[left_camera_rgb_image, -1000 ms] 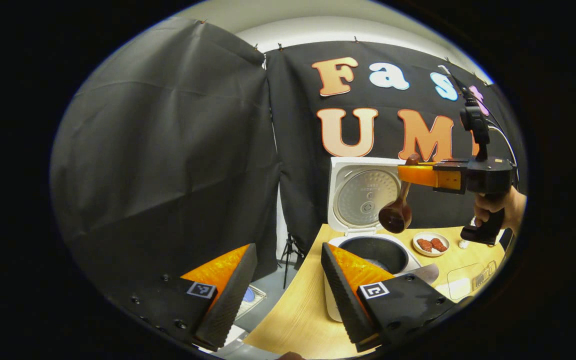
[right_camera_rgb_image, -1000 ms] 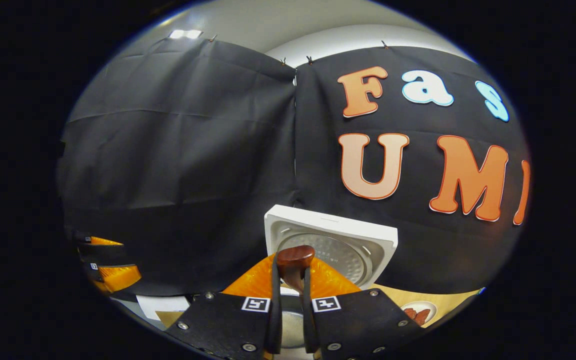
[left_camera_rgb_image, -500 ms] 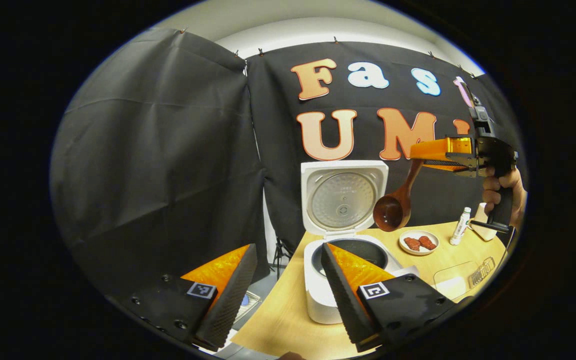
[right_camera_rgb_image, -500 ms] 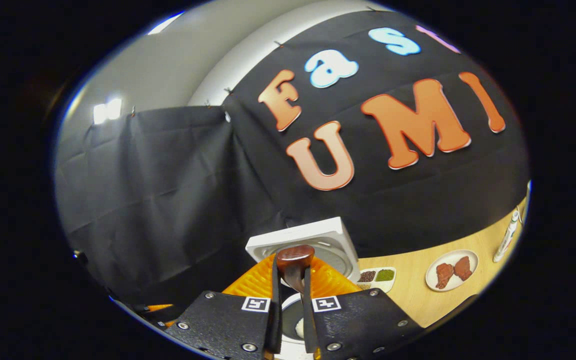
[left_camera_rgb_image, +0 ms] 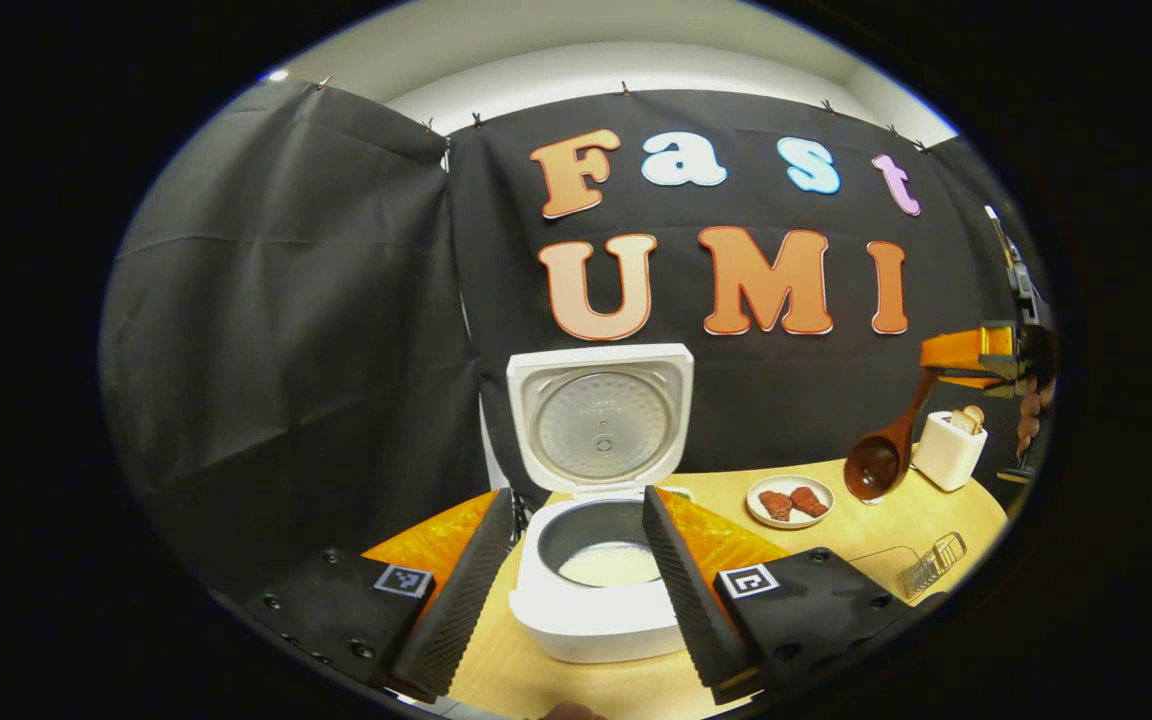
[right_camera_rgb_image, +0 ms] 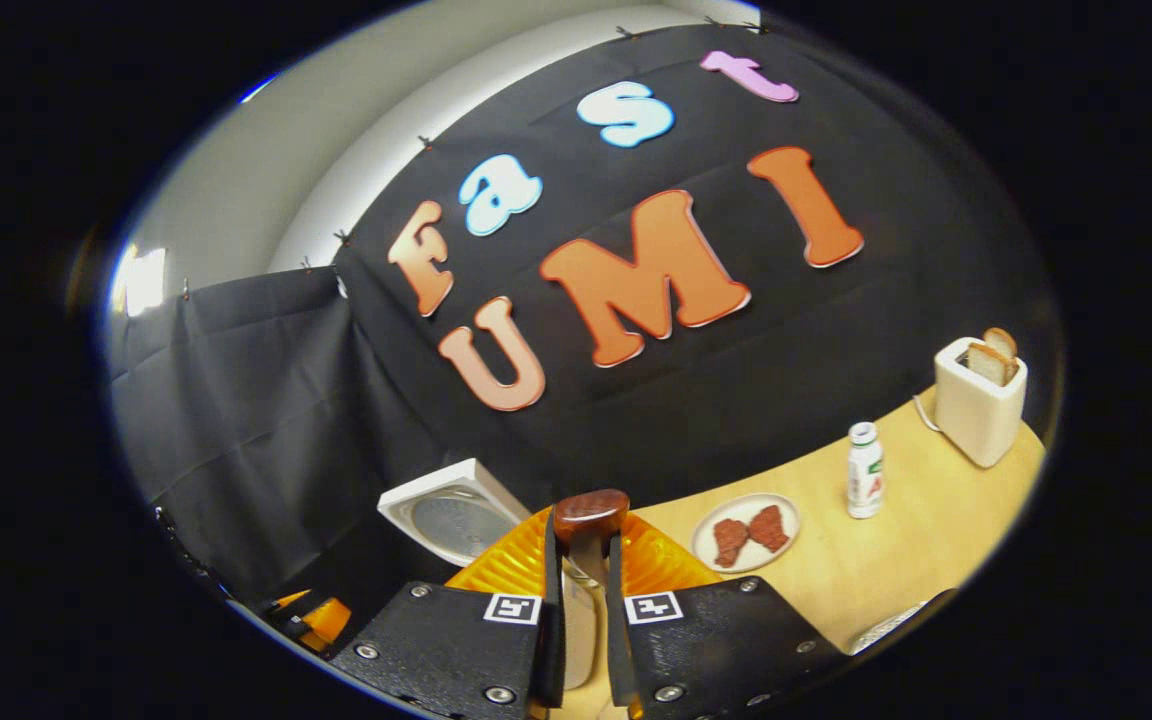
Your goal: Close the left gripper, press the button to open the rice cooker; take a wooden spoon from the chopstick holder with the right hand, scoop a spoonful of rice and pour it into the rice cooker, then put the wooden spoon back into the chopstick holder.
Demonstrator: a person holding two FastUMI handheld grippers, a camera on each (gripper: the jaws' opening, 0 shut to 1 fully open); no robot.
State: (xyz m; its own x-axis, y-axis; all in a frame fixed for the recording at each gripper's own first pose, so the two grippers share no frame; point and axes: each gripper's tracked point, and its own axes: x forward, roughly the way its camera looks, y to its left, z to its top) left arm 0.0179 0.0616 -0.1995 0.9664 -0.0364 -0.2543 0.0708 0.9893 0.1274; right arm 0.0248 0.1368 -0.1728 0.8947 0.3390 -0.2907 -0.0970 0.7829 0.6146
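The left claw (left_camera_rgb_image: 568, 580) hangs with its two ridged fingers spread wide apart, gripping nothing; between them in the left gripper view stands the cooker (left_camera_rgb_image: 591, 600). It is a white, rounded box near the bench's (left_camera_rgb_image: 896, 525) left edge, its square lid (left_camera_rgb_image: 600, 415) standing upright at the back, the underside a dimpled metal disc. The dark round pot inside holds a shallow pale layer of rice (left_camera_rgb_image: 608, 565).

The right claw (right_camera_rgb_image: 577, 610) is clamped on the spoon (right_camera_rgb_image: 588, 520), both fingers pressing the handle just below its rounded, glossy brown knob. Seen from the left gripper view, the right claw (left_camera_rgb_image: 941, 368) is held level, high over the bench's right end, and the spoon (left_camera_rgb_image: 881, 455) hangs down and leftward from it, a smooth dark wooden ladle with a deep round bowl. The bowl is in the air just left of the toaster (left_camera_rgb_image: 948, 450). Whether anything lies in the bowl cannot be told.

The bench is pale wood grain. On it, toward the back, sits a small round white plate (left_camera_rgb_image: 789, 501) with two reddish-brown rough pieces, a white bottle (right_camera_rgb_image: 865, 469) beside it, and the cream, boxy toaster (right_camera_rgb_image: 980, 400) with bread slices sticking out on top, near the right end. A wire rack (left_camera_rgb_image: 931, 551) lies near the front right edge.
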